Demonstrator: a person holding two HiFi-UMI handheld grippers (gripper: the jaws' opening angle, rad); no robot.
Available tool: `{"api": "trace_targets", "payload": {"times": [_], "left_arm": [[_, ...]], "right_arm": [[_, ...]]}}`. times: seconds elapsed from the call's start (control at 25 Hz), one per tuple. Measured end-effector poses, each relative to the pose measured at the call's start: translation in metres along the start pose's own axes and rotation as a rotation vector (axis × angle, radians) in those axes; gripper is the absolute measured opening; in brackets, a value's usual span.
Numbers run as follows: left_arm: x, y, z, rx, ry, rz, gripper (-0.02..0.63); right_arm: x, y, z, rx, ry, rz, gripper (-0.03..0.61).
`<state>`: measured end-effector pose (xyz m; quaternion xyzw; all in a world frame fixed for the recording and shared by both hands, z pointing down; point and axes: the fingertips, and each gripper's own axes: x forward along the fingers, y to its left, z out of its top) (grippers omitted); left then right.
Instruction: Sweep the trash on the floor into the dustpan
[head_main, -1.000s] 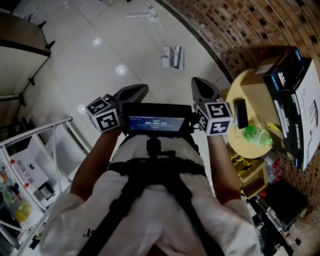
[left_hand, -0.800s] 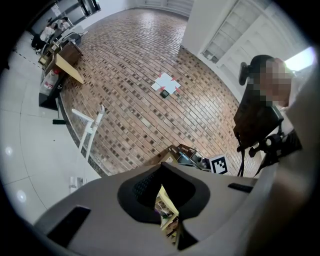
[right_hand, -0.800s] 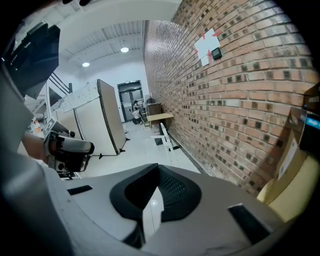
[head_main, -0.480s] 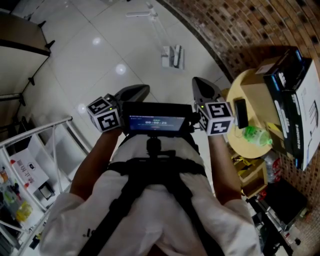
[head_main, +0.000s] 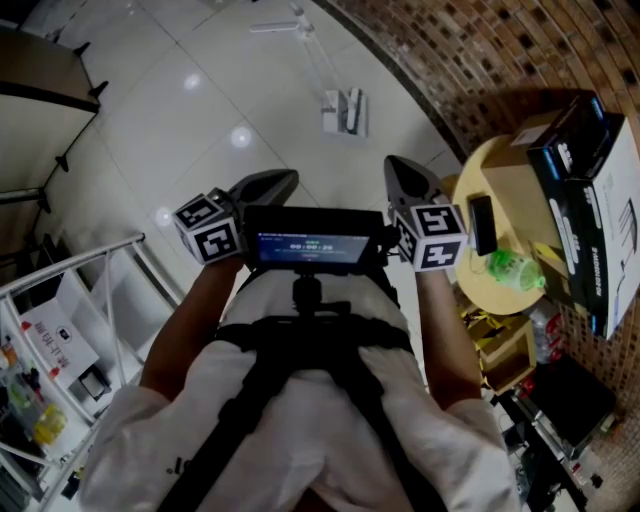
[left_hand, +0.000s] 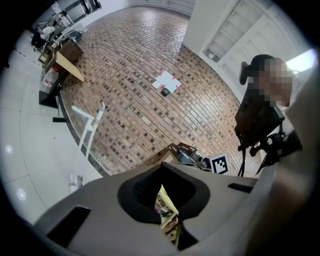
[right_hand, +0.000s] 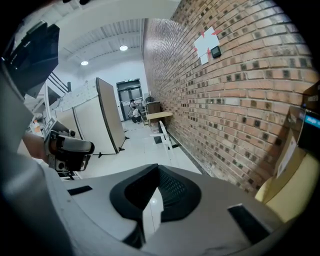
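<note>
Left tongs (head_main: 290, 177), right tongs (head_main: 393, 163): both closed tight, empty. White dustpan (head_main: 343, 112): on floor (head_main: 200, 130) beside brick wall (head_main: 480, 50), well ahead of both. Green bottle (head_main: 515, 270) on table (head_main: 487, 165): head view only.

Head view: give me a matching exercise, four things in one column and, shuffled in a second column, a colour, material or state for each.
Things:
1. bottle
2. round table
3. wall
4. right gripper

Descriptions:
A. brick
B. shut, holding nothing
C. green
D. yellow

Pairs: 1-C, 2-D, 3-A, 4-B
</note>
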<state>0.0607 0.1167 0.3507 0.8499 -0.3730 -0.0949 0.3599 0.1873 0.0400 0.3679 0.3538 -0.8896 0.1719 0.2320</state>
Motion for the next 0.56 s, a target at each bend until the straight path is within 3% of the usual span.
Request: {"api": "trace_targets", "payload": {"times": [0.56], "left_arm": [[0.0004,0.0018,-0.0032,-0.012,0.009,0.004,0.003]], "right_arm": [[0.0001,-0.0006,-0.004,-0.001,0.008,-0.002,0.0]]}}
